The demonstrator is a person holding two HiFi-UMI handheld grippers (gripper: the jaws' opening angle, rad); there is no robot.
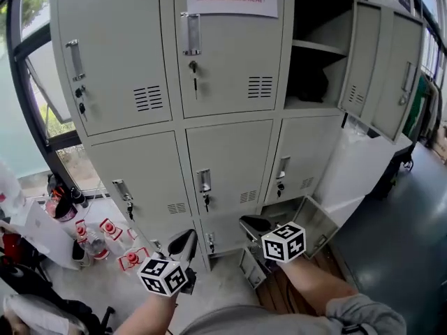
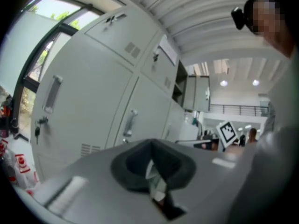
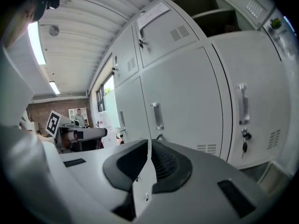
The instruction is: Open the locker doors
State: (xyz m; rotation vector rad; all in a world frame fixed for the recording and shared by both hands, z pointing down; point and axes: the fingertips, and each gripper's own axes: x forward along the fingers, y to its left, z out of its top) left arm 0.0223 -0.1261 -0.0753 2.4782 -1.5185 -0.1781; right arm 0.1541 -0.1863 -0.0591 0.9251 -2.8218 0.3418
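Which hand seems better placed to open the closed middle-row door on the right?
Probably the right. The right tool sits nearly below that door's handle, while the left tool lies farther off to the left.

Bright hall with a grey floor (image 1: 398,243) and a ribbed ceiling (image 3: 88,17).
Left of the jaws of the left gripper (image 1: 183,244) stands a dark-framed window (image 1: 28,12) with greenery outside. Right of the right gripper (image 1: 255,225) the floor runs darker. Strip lights (image 3: 33,41) glow overhead, and a brick wall (image 3: 58,107) closes the far end.
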